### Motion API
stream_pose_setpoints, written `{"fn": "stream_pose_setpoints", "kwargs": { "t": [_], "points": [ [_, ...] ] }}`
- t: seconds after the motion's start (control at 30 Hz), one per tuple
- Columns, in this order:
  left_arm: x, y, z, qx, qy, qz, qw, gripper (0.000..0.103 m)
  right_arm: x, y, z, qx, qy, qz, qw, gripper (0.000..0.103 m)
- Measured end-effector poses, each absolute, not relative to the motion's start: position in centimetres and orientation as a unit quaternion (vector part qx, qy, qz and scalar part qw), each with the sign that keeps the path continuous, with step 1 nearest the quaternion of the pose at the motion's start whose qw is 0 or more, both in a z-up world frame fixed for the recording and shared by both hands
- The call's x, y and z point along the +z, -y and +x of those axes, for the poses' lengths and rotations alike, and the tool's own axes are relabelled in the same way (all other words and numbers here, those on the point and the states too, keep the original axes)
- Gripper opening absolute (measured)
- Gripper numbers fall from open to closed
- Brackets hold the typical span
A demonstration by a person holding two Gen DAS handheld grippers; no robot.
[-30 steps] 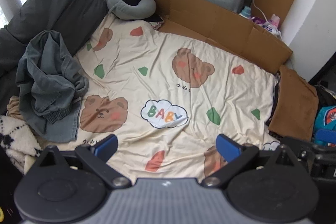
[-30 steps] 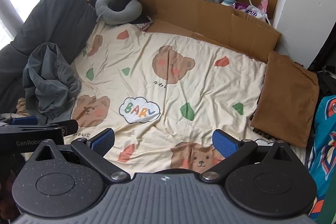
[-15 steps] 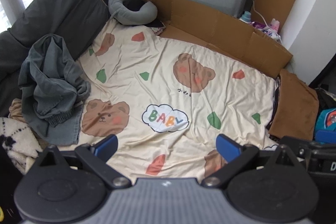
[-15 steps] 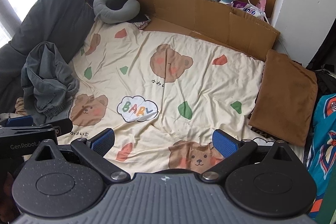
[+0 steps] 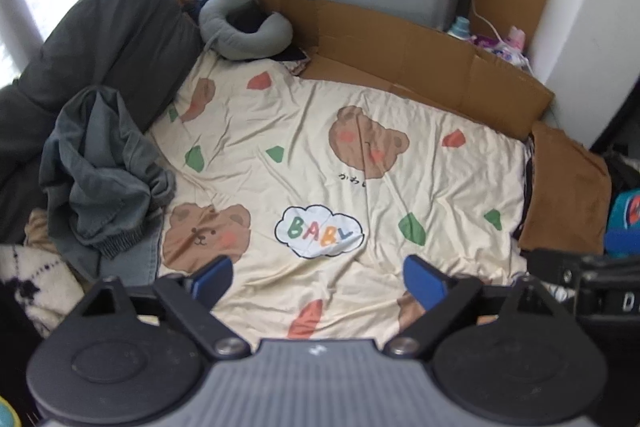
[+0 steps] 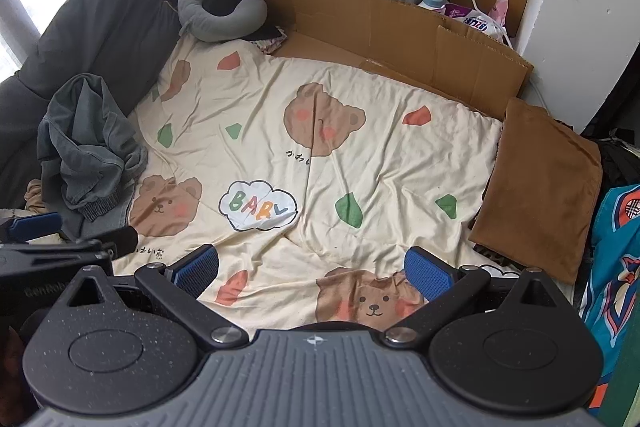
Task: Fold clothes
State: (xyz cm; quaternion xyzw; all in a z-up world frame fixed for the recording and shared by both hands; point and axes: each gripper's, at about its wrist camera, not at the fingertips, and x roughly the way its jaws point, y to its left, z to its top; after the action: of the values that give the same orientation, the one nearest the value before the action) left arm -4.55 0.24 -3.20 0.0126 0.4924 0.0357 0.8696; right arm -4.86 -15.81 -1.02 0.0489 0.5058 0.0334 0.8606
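Left gripper point(image 5: 316, 277) nearest the crumpled grey garment point(image 5: 100, 167), its jaws closing with nothing between them.

The garment lies heaped at the left edge of the bear-print sheet point(image 5: 320, 155), against the dark cushion point(image 5: 116, 43), up and to the left of the left gripper and well apart from its blue pads point(image 5: 210, 277). Its bulk runs roughly from the cushion down toward the camera, with a ribbed cuff at the near end. The right gripper point(image 6: 314, 273) hangs over the sheet's near edge with its jaws spread wide and empty, farther from the heap, which sits beyond the left gripper in its view. My judgement: the left hand should reach left first.
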Motion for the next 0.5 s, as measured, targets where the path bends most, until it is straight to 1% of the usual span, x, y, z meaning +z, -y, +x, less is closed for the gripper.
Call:
{"fn": "stream_pose_setpoints", "kwargs": {
  "t": [0.1,0.5],
  "points": [
    [-3.23,-0.06,-4.65,0.038,-0.492,0.016,0.87,0.087,-1.01,15.79,-4.89,0.033,-0.506,0.048,0.861,0.102],
    [-3.2,-0.43,-4.75,0.032,-0.493,-0.004,0.87,0.086,-1.06,15.98,-4.9,0.033,-0.505,0.046,0.861,0.102]
  ]
}}
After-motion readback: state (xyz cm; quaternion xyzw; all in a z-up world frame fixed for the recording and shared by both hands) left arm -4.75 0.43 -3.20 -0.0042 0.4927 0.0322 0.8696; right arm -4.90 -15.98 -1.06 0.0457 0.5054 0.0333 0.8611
